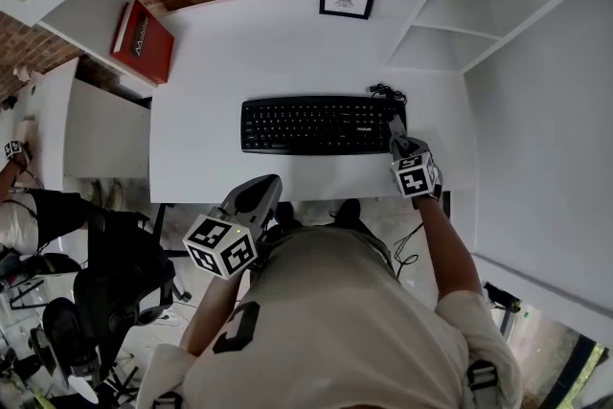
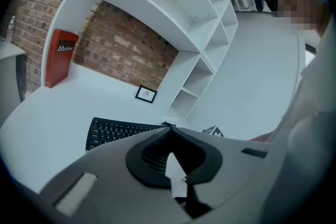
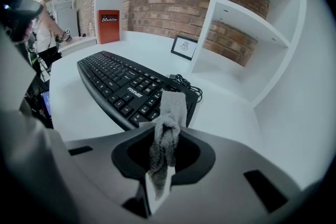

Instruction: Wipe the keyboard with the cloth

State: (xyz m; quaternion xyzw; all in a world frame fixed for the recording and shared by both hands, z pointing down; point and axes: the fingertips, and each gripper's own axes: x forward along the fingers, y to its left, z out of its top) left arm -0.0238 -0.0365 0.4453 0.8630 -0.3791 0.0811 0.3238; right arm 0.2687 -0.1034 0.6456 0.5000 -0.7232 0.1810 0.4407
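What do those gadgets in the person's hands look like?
The left gripper and right gripper are grey shells with a dark inner recess, tapering toward the jaws. Each carries a white cube printed with black square markers. The person wears a light short-sleeved shirt.

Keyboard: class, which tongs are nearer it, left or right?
Right. Right tongs, holding the cloth, at the keyboard's right end; left tongs back off the desk's front edge.
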